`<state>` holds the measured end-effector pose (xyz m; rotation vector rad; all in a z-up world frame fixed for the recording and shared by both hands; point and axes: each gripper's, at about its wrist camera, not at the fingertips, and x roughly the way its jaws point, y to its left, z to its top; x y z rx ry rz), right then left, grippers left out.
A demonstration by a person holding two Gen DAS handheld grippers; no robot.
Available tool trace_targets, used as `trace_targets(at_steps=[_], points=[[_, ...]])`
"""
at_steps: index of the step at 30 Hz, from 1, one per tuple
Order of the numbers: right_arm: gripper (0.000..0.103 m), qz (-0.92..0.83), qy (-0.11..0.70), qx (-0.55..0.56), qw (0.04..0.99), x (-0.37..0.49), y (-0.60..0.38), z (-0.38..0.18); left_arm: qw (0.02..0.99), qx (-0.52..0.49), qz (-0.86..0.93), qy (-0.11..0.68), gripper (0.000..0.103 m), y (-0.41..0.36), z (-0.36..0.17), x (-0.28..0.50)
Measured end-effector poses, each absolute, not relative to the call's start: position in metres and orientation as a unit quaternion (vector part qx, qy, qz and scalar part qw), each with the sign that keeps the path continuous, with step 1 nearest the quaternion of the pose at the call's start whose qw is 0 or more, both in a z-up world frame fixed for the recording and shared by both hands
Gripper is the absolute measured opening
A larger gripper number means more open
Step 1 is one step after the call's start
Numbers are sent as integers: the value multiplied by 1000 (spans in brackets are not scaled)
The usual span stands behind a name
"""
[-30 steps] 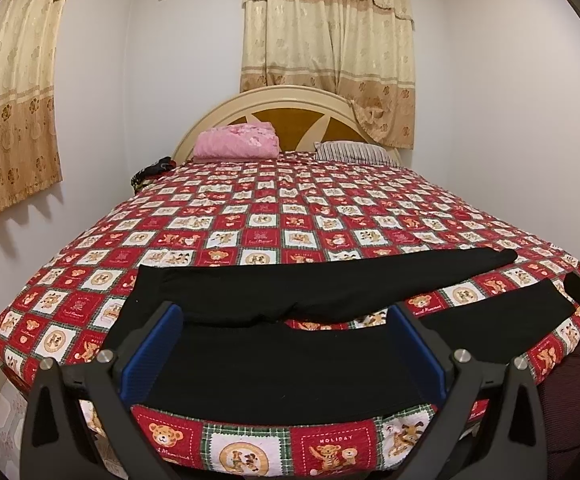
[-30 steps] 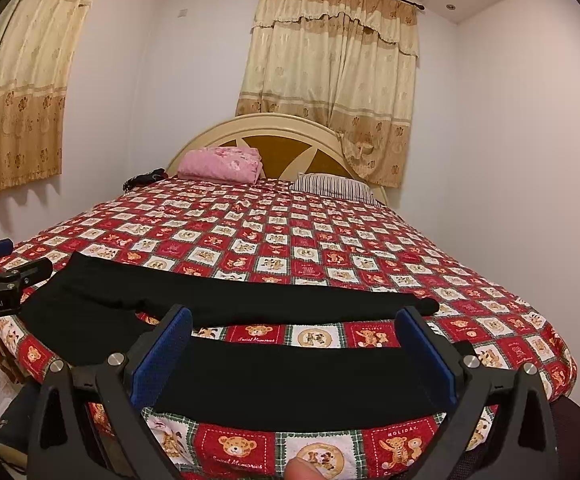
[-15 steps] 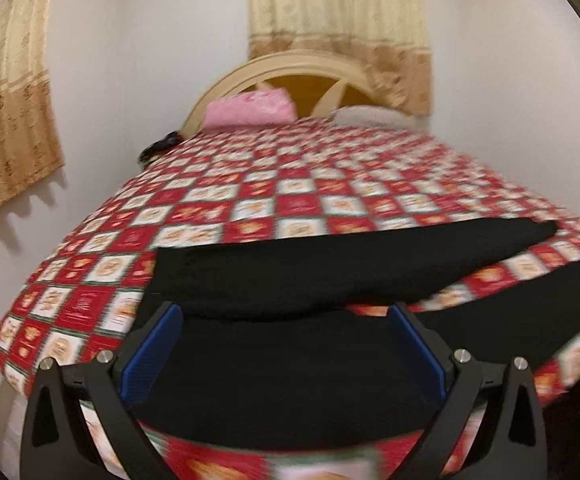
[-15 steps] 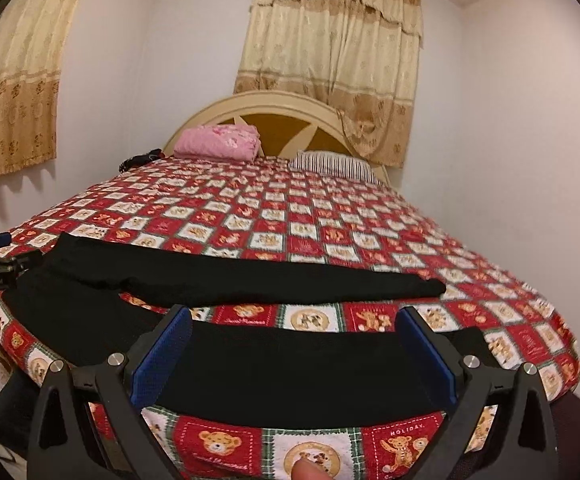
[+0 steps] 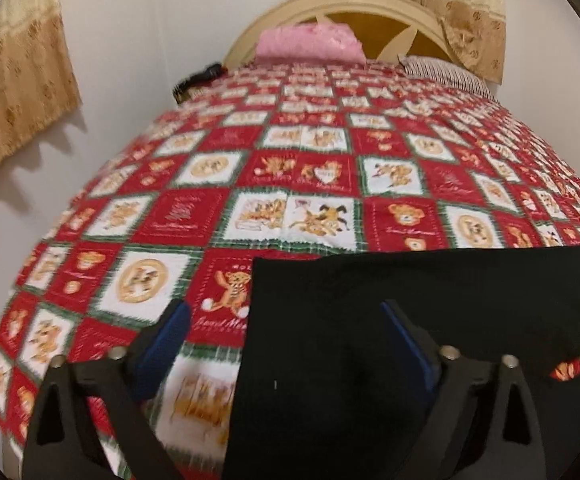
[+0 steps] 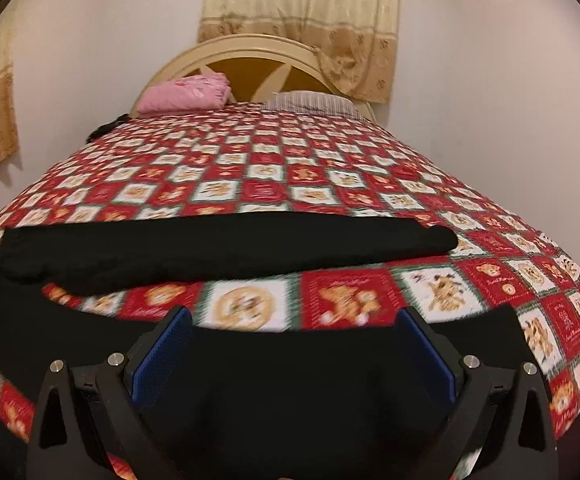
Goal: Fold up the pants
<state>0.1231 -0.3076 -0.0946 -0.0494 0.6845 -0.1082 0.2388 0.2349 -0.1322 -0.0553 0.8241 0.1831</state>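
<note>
Red teddy-bear quilt [image 5: 313, 184] holds long black cloth pants [image 6: 218, 248]. Left gripper [image 5: 286, 340] and right gripper [image 6: 290, 344] are spread wide, pinching nothing. Quilt could get pinched too, at 6 o'clock.

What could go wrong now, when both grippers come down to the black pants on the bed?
1. The left gripper straddles the waist edge of the black pants, so it may also pinch the bedspread.
2. The right gripper is over the near leg, which hangs off the bed edge and may slide.
</note>
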Motion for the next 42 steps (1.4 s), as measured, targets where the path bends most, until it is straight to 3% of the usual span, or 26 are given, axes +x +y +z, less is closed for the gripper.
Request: trace_targets(at_steps=[8,12,14,18,24,28,32,33,35,36,37,38,40,42], points=[[101,-89,362,13,928,173,-373,-92,893,-33,66,443,73,250,-156,274],[99,-112,380,26,918,198,-407,-94,884,-33,42,464,52,254,-170,281],[92,-127,386,27,913,212,-427,-94,887,-54,21,458,48,258,-171,282],[92,-140,406,45,902,239,-464,-98,890,-76,-12,450,31,263,-171,284],[91,-136,433,53,890,287,-498,-103,886,-65,-13,458,31,260,-168,287],[90,-106,467,64,876,321,-510,-119,885,-45,9,463,47,258,-167,291],[88,-89,512,72,851,348,-519,-144,884,-34,8,466,48,256,-170,294],[84,-83,523,77,845,352,-521,-149,883,-33,6,468,48,256,-170,295],[63,-66,542,81,834,358,-519,-161,882,-35,-9,470,40,256,-170,295],[55,-61,545,66,834,359,-514,-163,882,-43,-30,468,27,259,-169,296],[35,-52,546,60,834,360,-512,-164,881,-52,-45,468,14,260,-168,296],[24,-44,545,59,835,361,-508,-163,881,-59,-54,467,14,260,-167,296],[13,-40,533,54,844,358,-500,-154,889,-55,-60,451,12,257,-160,292],[10,-35,511,45,858,350,-493,-142,902,-56,-69,423,11,256,-150,282]])
